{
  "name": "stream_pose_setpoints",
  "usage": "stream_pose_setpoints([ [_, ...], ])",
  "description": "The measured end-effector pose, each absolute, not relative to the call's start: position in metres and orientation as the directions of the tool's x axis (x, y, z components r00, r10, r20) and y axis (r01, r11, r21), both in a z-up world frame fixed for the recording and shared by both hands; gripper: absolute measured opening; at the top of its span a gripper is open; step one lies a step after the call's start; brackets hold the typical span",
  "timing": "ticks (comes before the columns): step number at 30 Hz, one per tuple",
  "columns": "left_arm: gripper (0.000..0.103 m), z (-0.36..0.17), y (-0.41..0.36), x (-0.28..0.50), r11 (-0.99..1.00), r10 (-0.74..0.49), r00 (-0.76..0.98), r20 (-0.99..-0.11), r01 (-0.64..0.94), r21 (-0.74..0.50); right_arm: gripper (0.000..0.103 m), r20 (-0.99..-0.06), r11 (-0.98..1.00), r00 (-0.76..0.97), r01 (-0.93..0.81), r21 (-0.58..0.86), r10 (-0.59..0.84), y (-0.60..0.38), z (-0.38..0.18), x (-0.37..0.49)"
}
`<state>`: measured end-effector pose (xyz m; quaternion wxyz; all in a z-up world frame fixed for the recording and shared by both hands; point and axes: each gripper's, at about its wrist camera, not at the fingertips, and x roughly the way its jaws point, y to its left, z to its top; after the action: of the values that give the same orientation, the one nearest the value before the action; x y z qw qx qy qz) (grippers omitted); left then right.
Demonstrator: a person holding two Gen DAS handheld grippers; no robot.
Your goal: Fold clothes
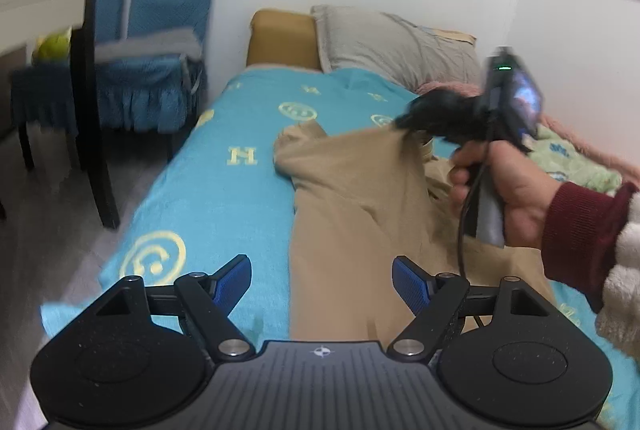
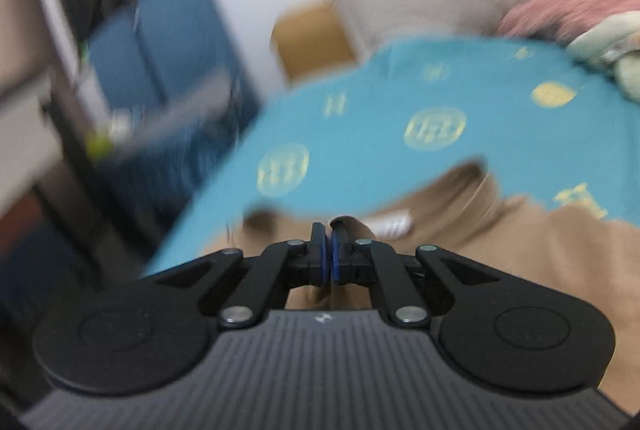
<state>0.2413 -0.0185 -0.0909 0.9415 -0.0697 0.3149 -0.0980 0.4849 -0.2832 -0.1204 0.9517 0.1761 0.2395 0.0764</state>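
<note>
A tan garment [image 1: 352, 198] lies lengthwise on the teal patterned bed sheet [image 1: 224, 190]. My left gripper [image 1: 322, 266] hovers open over the garment's near end, and nothing sits between its blue pads [image 1: 236, 282]. A hand [image 1: 516, 186] in a dark red sleeve holds my right gripper [image 1: 402, 120], whose tip pinches a far edge of the garment and pulls it up into a peak. In the blurred right wrist view, my right gripper [image 2: 331, 228] has its pads pressed together on the tan garment [image 2: 520, 250], close to the collar and its white label [image 2: 390, 224].
A grey pillow [image 1: 392, 42] and a tan cushion [image 1: 282, 38] sit at the head of the bed. Pink and pale green bedding [image 1: 572, 158] is bunched along the right wall. A blue-covered chair [image 1: 160, 30] and a dark table leg [image 1: 92, 110] stand on the floor to the left.
</note>
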Motion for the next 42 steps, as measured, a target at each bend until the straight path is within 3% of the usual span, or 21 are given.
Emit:
stream_pose_setpoints([
  [4,0.079,-0.089,-0.019,0.236,0.980,-0.193,0.799,-0.569,0.126,-0.155,0.005,-0.412,0.916,0.908,0.098,0.389,0.078,-0.312,-0.119,0.485],
  [8,0.079,-0.088,-0.017,0.237,0.985,-0.167,0.808,-0.565,0.110,-0.134,0.005,-0.482,0.908,0.876,0.226,0.352,-0.031,-0.325,-0.139,0.493],
  [16,0.079,-0.093,-0.021,0.244,0.985,-0.167,0.795,-0.583,0.110,-0.132,0.013,-0.564,0.890,0.826,0.239,0.389,0.024,-0.338,-0.144,0.490],
  [17,0.079,-0.091,-0.022,0.242,0.985,-0.169,0.799,-0.577,0.117,-0.127,0.023,-0.569,0.899,0.822,0.224,0.377,0.034,-0.337,-0.139,0.483],
  [18,0.079,-0.089,-0.023,0.240,0.985,-0.171,0.804,-0.570,0.124,-0.121,0.050,-0.564,0.904,0.824,0.204,0.375,0.048,-0.336,-0.134,0.472],
  [19,0.079,-0.087,-0.025,0.237,0.985,-0.172,0.811,-0.560,0.133,-0.110,0.066,-0.554,0.906,0.830,0.183,0.381,0.065,-0.334,-0.128,0.461],
  [20,0.079,-0.084,-0.026,0.234,0.985,-0.172,0.817,-0.550,0.141,-0.098,0.088,-0.542,0.907,0.837,0.164,0.387,0.079,-0.332,-0.121,0.447],
  [27,0.081,-0.058,-0.010,0.209,0.983,-0.169,0.840,-0.515,0.104,-0.153,0.089,-0.489,0.869,0.855,0.099,0.484,0.175,-0.348,-0.081,0.316],
  [33,0.085,-0.043,-0.003,0.169,0.978,-0.179,0.840,-0.512,0.095,-0.186,0.089,-0.484,0.807,0.854,0.146,0.573,0.189,-0.381,-0.068,0.239],
  [38,0.088,-0.045,-0.008,0.143,0.973,-0.204,0.814,-0.544,0.106,-0.206,0.090,-0.356,0.534,0.911,0.199,0.822,0.209,-0.426,-0.079,0.194],
  [42,0.088,-0.049,-0.020,0.134,0.977,-0.199,0.805,-0.559,0.122,-0.172,0.091,-0.368,0.494,0.916,0.250,0.833,0.157,-0.436,-0.087,0.181],
])
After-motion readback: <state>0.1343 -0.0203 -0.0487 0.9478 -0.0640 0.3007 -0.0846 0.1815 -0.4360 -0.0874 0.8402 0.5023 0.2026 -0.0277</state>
